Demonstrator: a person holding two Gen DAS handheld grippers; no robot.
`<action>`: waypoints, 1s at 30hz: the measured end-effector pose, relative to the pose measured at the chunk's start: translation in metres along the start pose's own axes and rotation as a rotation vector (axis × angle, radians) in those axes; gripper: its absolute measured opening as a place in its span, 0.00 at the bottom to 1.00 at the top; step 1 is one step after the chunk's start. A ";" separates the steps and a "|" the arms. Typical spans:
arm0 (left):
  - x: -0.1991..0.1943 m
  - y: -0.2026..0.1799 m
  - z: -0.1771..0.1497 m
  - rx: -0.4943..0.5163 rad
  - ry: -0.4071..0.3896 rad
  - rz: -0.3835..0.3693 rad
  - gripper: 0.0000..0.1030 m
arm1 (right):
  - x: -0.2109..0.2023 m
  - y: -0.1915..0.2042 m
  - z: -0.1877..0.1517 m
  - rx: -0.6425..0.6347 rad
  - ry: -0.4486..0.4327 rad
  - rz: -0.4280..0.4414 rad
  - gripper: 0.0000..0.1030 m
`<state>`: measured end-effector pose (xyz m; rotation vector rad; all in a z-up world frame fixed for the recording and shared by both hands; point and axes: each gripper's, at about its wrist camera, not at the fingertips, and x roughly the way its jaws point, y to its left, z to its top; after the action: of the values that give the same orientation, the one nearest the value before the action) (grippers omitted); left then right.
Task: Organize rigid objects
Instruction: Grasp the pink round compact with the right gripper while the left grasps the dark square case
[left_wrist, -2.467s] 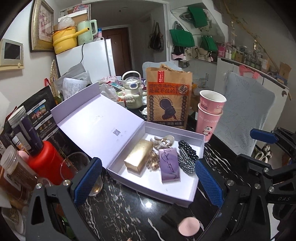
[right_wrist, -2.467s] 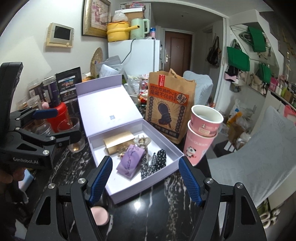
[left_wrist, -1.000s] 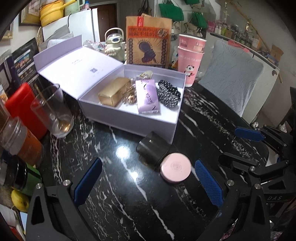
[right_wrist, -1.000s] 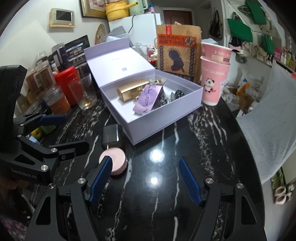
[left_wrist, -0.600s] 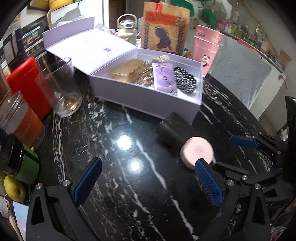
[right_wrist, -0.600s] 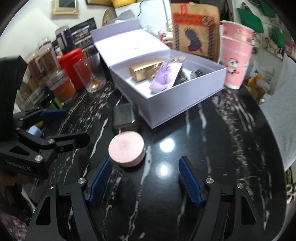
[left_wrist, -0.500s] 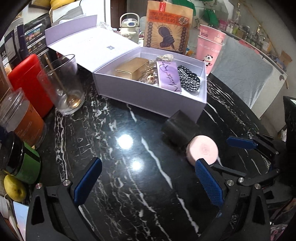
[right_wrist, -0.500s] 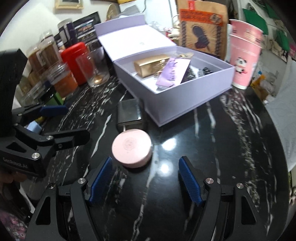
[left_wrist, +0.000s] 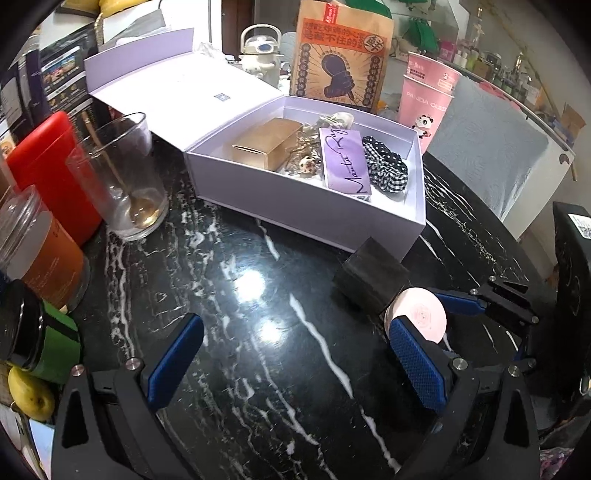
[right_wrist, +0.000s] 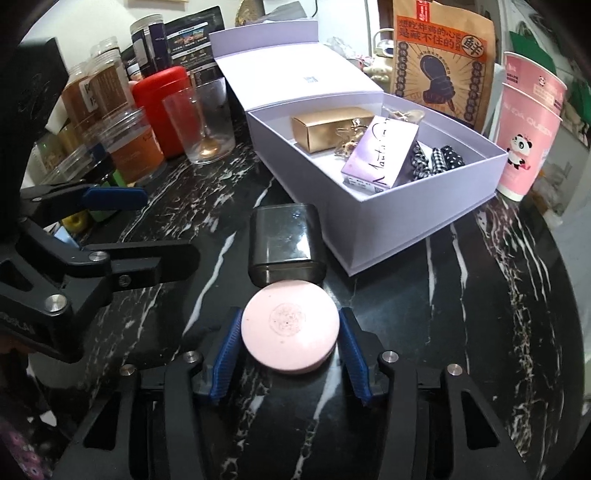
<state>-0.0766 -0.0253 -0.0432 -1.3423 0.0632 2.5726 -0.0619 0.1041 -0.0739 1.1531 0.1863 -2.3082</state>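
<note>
Two grippers work over the black marbled table (right_wrist: 480, 295). Nearest the right wrist camera, the right gripper (right_wrist: 290, 343) has its blue pads on either side of the round pink compact (right_wrist: 290, 341), which lies flat on the table; its jaws are closing, and the pads sit just beside the compact's edge, though whether they already press on it cannot be told. Touching the compact's far edge is a dark smoky case (right_wrist: 284, 243), lying flat close to the front corner of the lavender box (right_wrist: 388, 225).

The left gripper (left_wrist: 295, 358) hangs with its jaws spread wide over bare table, nothing between them.

Farther back, the lavender box stands open, its lid (right_wrist: 295, 81) laid back. Inside lie a gold carton (right_wrist: 328, 127), a purple packet (right_wrist: 380, 155) tilted against its neighbours, and a black-and-white checked scrunchie (right_wrist: 436, 158). Left of the box stand a drinking glass (right_wrist: 201, 122) with a spoon in it and a red canister (right_wrist: 162, 110). Behind the box are a brown paper bag (right_wrist: 443, 62) and stacked pink cups (right_wrist: 528, 125).

The left wrist view alone shows the compact half hidden behind the left gripper's own right pad, a small trinket cluster (left_wrist: 306, 158) in the box between carton and packet, and a yellow fruit (left_wrist: 29, 395) at the table's left edge. The right wrist view alone shows the compact's embossed top.
</note>
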 end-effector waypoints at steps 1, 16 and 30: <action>0.001 -0.002 0.001 0.003 0.002 -0.004 0.99 | -0.001 -0.002 -0.001 0.005 -0.001 0.000 0.50; 0.051 -0.041 0.016 -0.096 0.067 0.008 0.99 | -0.036 -0.070 -0.029 0.193 -0.029 -0.127 0.50; 0.063 -0.057 0.024 -0.158 0.027 0.087 0.88 | -0.044 -0.091 -0.038 0.234 -0.056 -0.116 0.50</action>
<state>-0.1174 0.0454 -0.0768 -1.4602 -0.0809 2.6810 -0.0624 0.2126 -0.0737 1.2159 -0.0407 -2.5139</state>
